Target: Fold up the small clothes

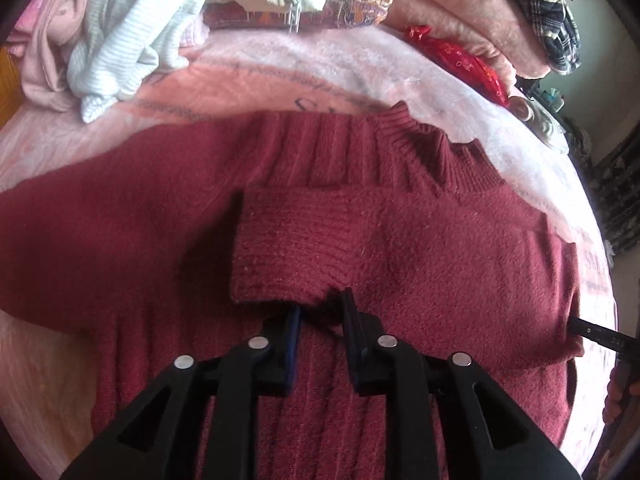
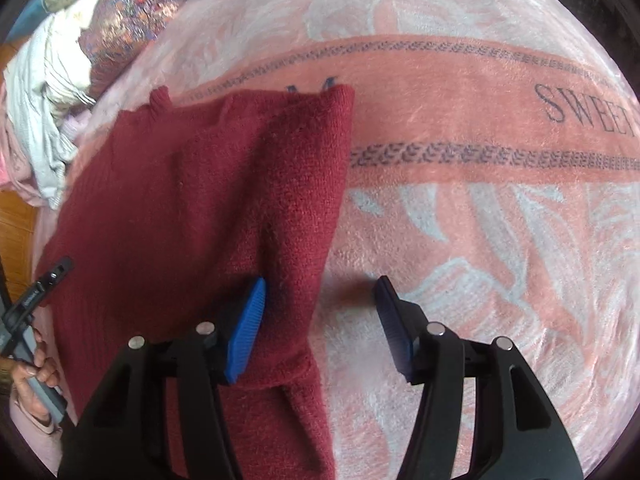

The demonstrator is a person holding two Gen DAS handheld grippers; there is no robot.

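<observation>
The maroon sweater point(image 1: 304, 200) lies flat on the bed point(image 2: 480, 240), its folded-in sleeve cuff point(image 1: 296, 248) just beyond the left gripper point(image 1: 320, 312), whose jaws are narrowly parted, while the right gripper point(image 2: 320, 300), jaws spread wide, straddles the sweater's right edge.

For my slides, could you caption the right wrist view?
Open right gripper straddling folded maroon sweater edge on pink blanket.

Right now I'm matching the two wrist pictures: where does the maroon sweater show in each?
Left wrist: maroon sweater fills the centre, sleeve folded across it.
Right wrist: maroon sweater lies left of centre.
Shared landmark: the pink blanket under it.
</observation>
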